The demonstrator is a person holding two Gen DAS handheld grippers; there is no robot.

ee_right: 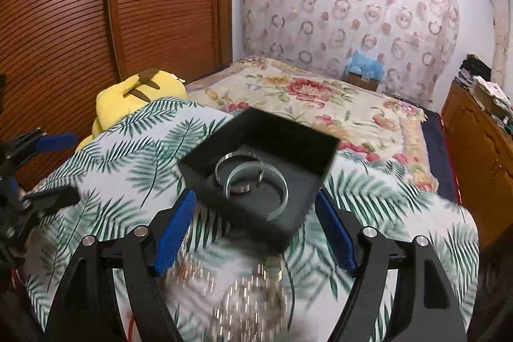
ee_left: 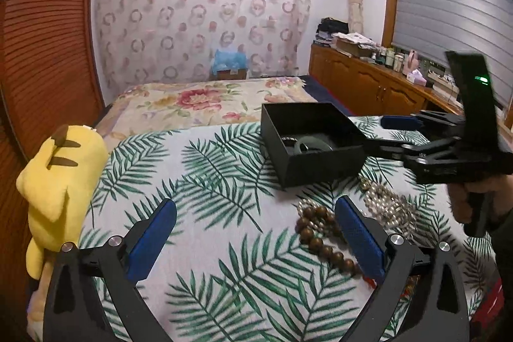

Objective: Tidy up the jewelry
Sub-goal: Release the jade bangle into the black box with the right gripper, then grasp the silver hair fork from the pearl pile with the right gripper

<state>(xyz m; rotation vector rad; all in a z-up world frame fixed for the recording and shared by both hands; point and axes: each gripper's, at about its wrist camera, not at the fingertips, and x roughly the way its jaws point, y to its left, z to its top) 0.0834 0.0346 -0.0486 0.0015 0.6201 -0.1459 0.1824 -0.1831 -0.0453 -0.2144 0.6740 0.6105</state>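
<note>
**Open fingers flanked a black jewelry box on a palm-print bedspread**

From the left wrist camera, the left gripper stood with its blue-padded fingers spread wide and holding nothing, above the leaf-patterned bedspread. A string of brown wooden beads lay on the cloth just beside the right-hand finger, with a heap of pearl necklaces next to it. Beyond them sat the open black box, a pale bangle visible inside. The right gripper reached in from the right, its fingers at the box's near corner. A yellow plush toy sat at the bed's left edge.

From the right wrist camera, the right gripper was parted wide and gripped nothing, one finger to each side of the black box's near corner. Two silver-toned bangles overlapped in the box. Blurred pearl necklaces lay below, between the gripper's arms. The left gripper showed at the left edge, open.
</note>
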